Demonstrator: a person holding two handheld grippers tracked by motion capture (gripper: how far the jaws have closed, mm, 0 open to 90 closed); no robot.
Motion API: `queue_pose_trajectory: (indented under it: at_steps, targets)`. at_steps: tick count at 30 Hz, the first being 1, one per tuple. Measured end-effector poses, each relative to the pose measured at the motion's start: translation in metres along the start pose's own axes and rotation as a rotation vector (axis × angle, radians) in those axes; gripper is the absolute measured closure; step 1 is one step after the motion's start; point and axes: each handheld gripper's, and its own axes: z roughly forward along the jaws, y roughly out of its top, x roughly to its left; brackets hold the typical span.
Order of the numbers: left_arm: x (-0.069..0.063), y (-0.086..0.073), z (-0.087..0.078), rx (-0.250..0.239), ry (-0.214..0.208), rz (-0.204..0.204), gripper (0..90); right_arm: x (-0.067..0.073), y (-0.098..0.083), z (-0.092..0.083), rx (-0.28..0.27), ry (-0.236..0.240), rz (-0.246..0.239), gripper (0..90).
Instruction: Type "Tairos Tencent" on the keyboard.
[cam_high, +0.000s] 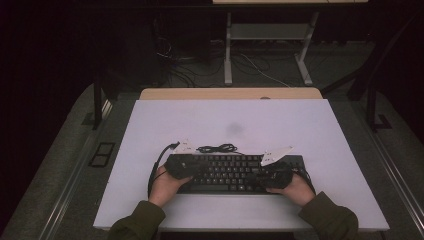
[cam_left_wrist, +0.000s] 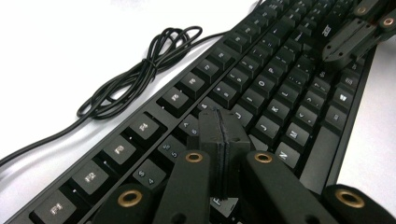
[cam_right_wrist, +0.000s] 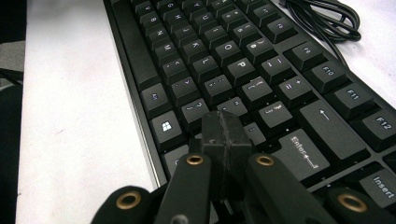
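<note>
The black keyboard lies at the worktop's near edge. Both the left gripper and right gripper have fingers closed empty over its keys; pressing should be straight down, one key at a time.

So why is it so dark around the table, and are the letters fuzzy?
High view: light falls on the white table, the room behind stays black. Left gripper view: near keys of the keyboard read sharp, far ones blur. Right gripper view: bright table edge, slight glare.
</note>
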Motion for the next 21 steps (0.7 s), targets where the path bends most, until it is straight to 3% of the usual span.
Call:
queue_pose_trajectory:
  at_steps: [11,21]
  targets:
    - [0.0036,-0.0018,0.0042,0.044,0.004,0.003,89.0,-0.0002,-0.0003,0.0000,-0.002,0.002,0.003,89.2]
    - [0.0031,-0.0021,0.0060,0.048,0.000,-0.002,89.1,0.0001,-0.0005,0.0000,-0.003,0.001,0.005,89.2]
